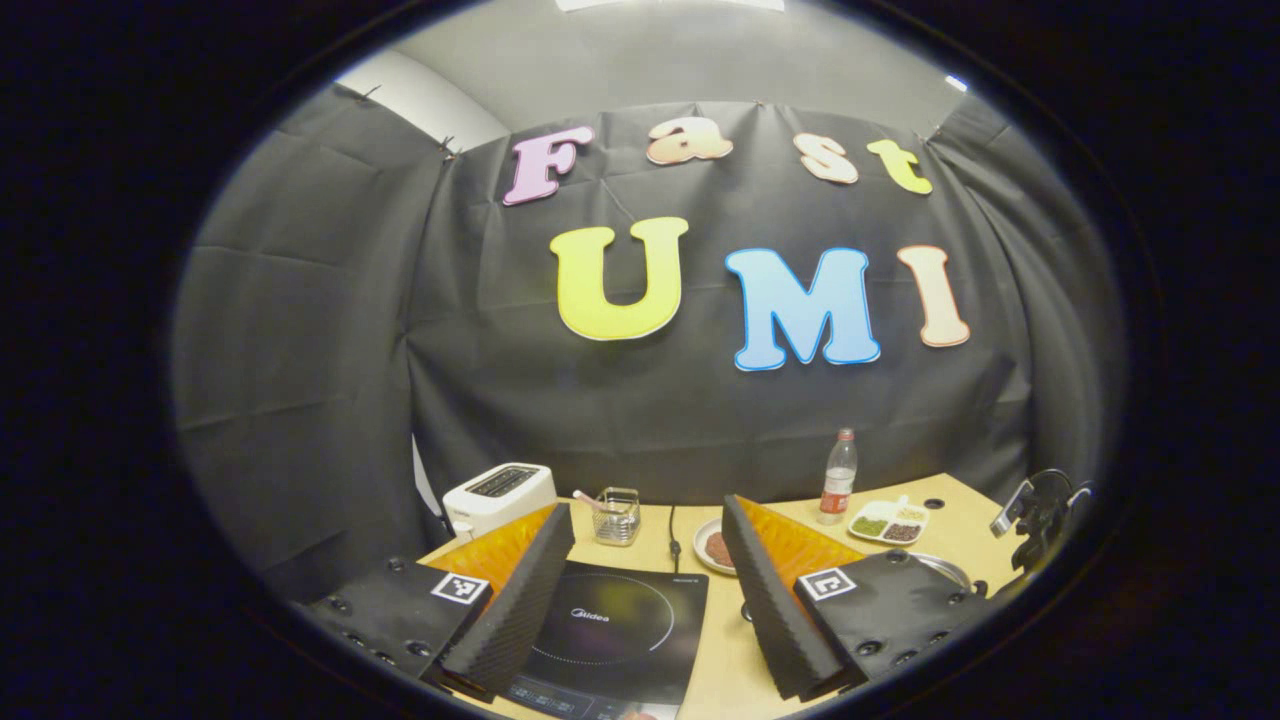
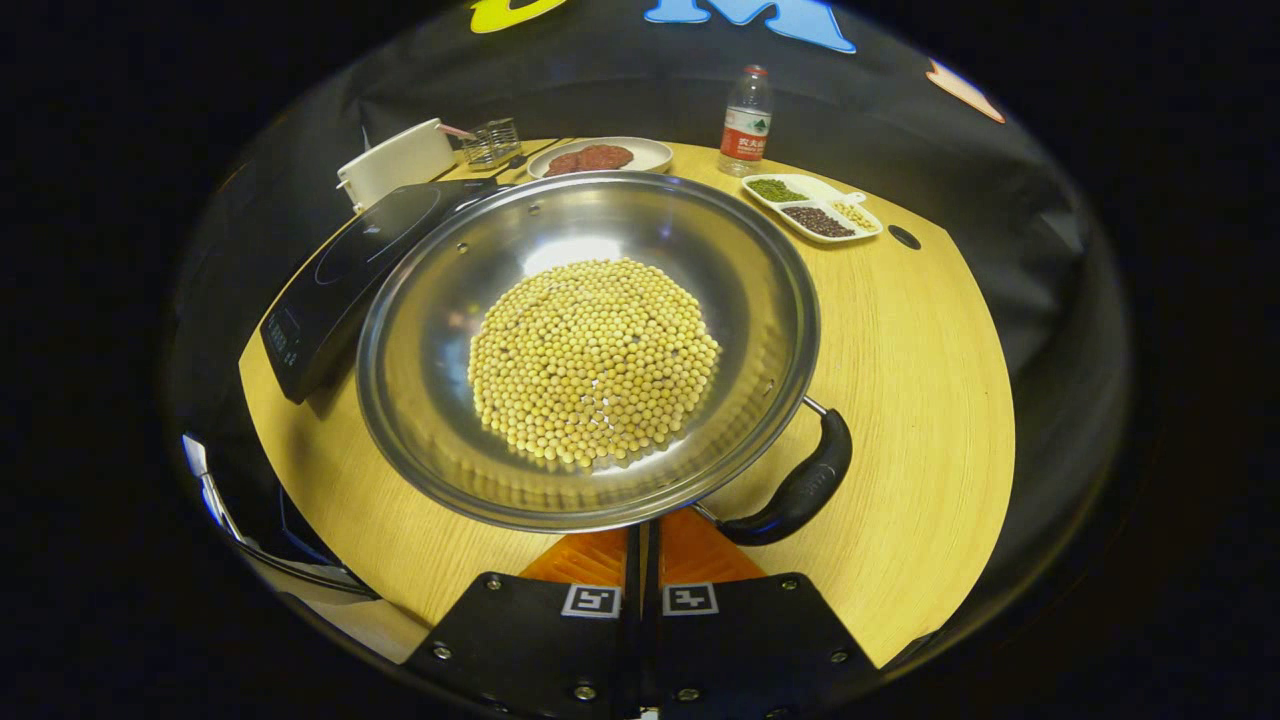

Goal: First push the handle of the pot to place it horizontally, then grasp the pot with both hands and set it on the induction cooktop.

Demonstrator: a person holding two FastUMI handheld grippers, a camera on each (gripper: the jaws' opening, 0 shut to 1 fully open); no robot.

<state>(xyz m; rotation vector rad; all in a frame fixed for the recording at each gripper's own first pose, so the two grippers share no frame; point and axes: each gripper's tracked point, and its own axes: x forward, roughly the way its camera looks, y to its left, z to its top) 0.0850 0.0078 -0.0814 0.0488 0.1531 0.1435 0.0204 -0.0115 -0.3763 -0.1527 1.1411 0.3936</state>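
on the induction cooktop (image 1: pixel 610 625): "midea" | left gripper (image 1: pixel 645 580) spread wide | right gripper (image 2: pixel 640 540) closed, beside pot (image 2: pixel 590 345)

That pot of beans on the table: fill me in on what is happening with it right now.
A person is working with two handheld grippers. The right gripper has its fingers together, low at the near rim of the steel pot, just left of the black handle, which sits at the pot's near right. It grips nothing. The pot, holding yellow beans, rests on the wooden table, beside the induction cooktop, not on it. The left gripper is open, held above the cooktop.
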